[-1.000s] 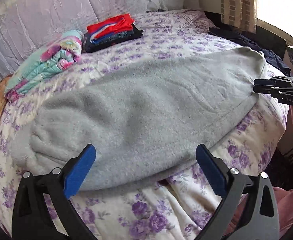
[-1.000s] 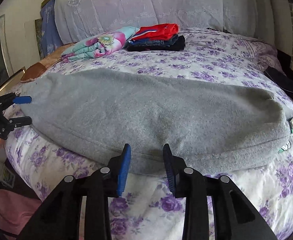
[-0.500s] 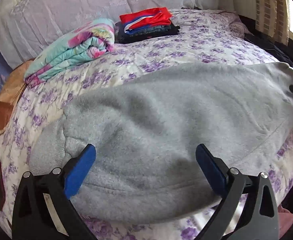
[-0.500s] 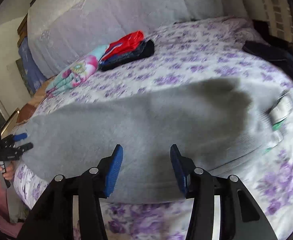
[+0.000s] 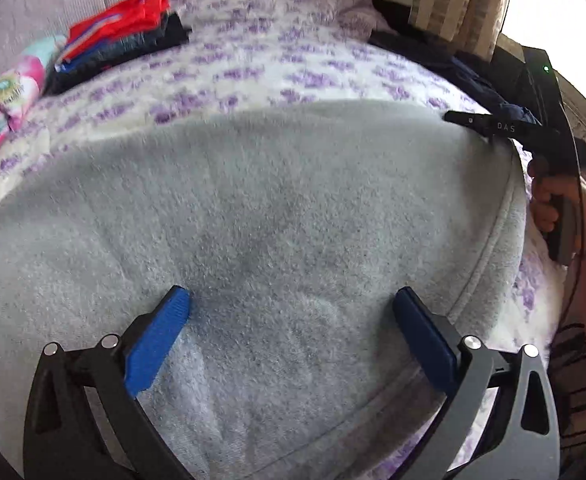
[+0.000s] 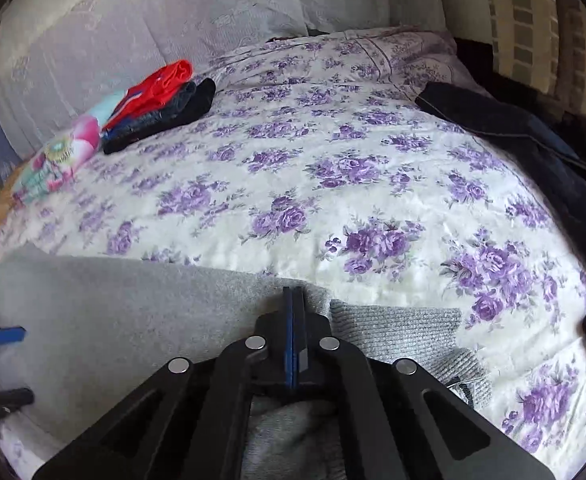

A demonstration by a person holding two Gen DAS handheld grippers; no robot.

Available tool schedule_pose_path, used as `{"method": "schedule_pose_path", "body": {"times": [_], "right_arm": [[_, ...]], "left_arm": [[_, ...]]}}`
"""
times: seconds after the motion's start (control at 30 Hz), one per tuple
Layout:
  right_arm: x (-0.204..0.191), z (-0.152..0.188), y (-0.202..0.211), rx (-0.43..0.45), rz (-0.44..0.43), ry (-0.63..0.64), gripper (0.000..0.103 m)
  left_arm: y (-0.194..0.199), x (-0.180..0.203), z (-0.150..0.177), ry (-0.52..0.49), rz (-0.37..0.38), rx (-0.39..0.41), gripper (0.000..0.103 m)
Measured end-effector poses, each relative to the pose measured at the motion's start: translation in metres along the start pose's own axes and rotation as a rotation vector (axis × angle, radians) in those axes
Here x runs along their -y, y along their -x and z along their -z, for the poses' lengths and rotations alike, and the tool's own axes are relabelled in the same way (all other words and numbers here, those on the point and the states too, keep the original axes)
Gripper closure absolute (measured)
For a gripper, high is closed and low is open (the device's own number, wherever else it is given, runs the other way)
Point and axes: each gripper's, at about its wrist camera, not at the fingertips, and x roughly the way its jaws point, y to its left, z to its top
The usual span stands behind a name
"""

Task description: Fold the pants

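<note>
Grey fleece pants point(image 5: 277, 200) lie spread across the bed and fill the left wrist view. My left gripper point(image 5: 291, 296) hovers low over them, open, with only the flat cloth under its blue pads point(image 5: 161, 336). My right gripper point(image 6: 293, 292) is shut on the far edge of the grey pants point(image 6: 113, 312), just beside the ribbed waistband point(image 6: 397, 328), and the cloth bunches at its tip. The left wrist view shows the right gripper point(image 5: 451, 117) at the pants' upper right corner, held by a hand point(image 5: 549, 200). The left gripper point(image 6: 13, 366) shows at the left edge of the right wrist view.
The purple-flowered bedspread point(image 6: 293, 184) stretches beyond the pants. A stack of folded clothes with a red item on top point(image 6: 157, 88) and a folded floral blanket point(image 6: 61, 156) lie at the back left. A dark garment point(image 6: 513, 132) sprawls along the right side.
Both grippers moved in over the pants. The right gripper swung to the waistband end and shut on the far edge. The left gripper came lower over the cloth and stayed open.
</note>
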Motion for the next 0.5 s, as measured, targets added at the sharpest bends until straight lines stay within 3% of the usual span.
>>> {"method": "schedule_pose_path", "body": {"times": [0.13, 0.17, 0.23, 0.27, 0.37, 0.43, 0.47, 0.5], "right_arm": [[-0.010, -0.004, 0.009, -0.011, 0.024, 0.008, 0.102], [-0.018, -0.005, 0.020, 0.014, 0.020, 0.005, 0.097], [-0.039, -0.001, 0.050, 0.084, -0.042, 0.024, 0.097], [-0.049, 0.005, 0.064, 0.109, -0.057, 0.042, 0.090], [-0.074, 0.037, 0.085, 0.119, -0.034, 0.107, 0.081], [-0.075, 0.068, 0.066, 0.024, 0.055, 0.143, 0.082], [-0.071, 0.085, 0.055, 0.015, 0.062, 0.153, 0.082], [-0.068, 0.095, 0.061, 0.090, 0.057, 0.155, 0.082]], "left_arm": [[0.007, -0.006, -0.003, 0.025, 0.014, -0.031, 0.004], [0.012, -0.007, -0.004, 0.035, 0.003, -0.039, 0.005], [0.027, -0.007, -0.003, 0.049, 0.017, -0.008, 0.005], [0.036, -0.005, 0.000, 0.052, 0.032, 0.013, 0.005], [0.036, 0.005, 0.010, 0.040, 0.031, 0.017, 0.005], [0.018, 0.009, 0.024, 0.029, 0.011, -0.008, 0.004], [0.021, 0.012, 0.028, 0.019, -0.002, 0.032, 0.004], [0.023, 0.013, 0.027, 0.010, -0.011, 0.028, 0.004]]}}
